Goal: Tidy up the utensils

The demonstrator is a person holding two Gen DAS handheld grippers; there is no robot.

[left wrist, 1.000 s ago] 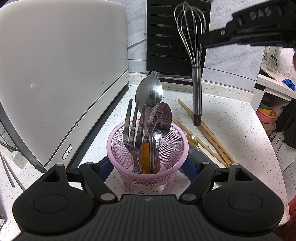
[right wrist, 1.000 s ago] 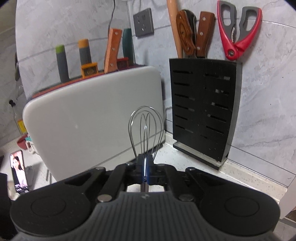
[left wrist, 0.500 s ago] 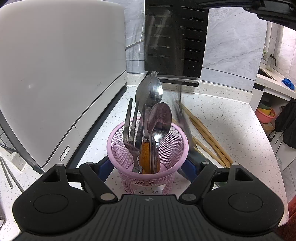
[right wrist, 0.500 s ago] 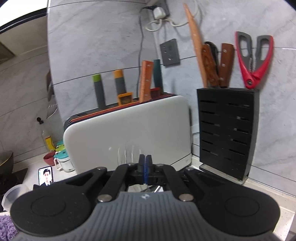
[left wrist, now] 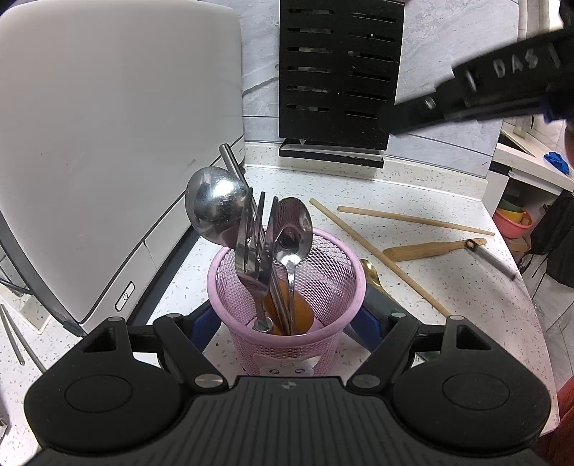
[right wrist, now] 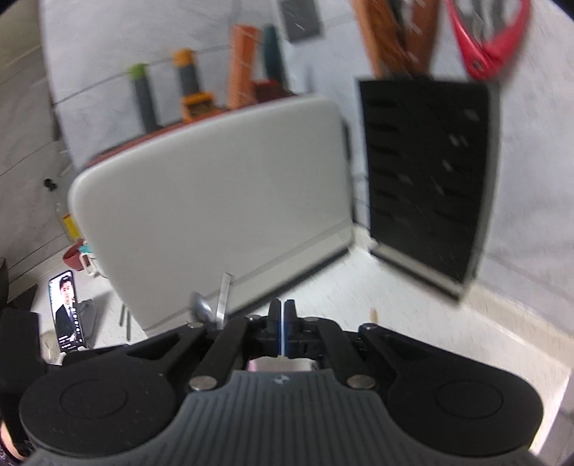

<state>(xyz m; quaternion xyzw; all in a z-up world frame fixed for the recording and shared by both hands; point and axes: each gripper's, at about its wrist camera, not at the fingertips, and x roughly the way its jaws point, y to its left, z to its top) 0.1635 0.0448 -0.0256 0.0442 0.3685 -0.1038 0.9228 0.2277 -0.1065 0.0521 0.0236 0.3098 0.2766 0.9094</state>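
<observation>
A pink mesh utensil cup (left wrist: 287, 304) stands on the white counter between the fingers of my left gripper (left wrist: 287, 322), which is shut on it. It holds a ladle (left wrist: 215, 208), forks (left wrist: 251, 247) and spoons (left wrist: 292, 233). Wooden chopsticks (left wrist: 412, 218), a wooden spatula (left wrist: 430, 249), a gold spoon (left wrist: 371, 274) and a whisk handle (left wrist: 493, 260) lie on the counter to the right. My right gripper (right wrist: 282, 322) is shut and empty, and shows as a dark arm (left wrist: 484, 93) above the cup. The ladle's handle tip (right wrist: 224, 295) shows in the right wrist view.
A large white appliance (left wrist: 107, 143) stands left of the cup. A black knife block (left wrist: 340, 71) stands at the back wall, with knives and red scissors (right wrist: 491, 32) above it. A phone (right wrist: 66, 315) leans at the far left. The counter edge runs along the right.
The whisk has left my right gripper and now lies on the counter at the right. The chopsticks and spatula have scattered. The ladle has leaned left. My right gripper has come down over the cup.
</observation>
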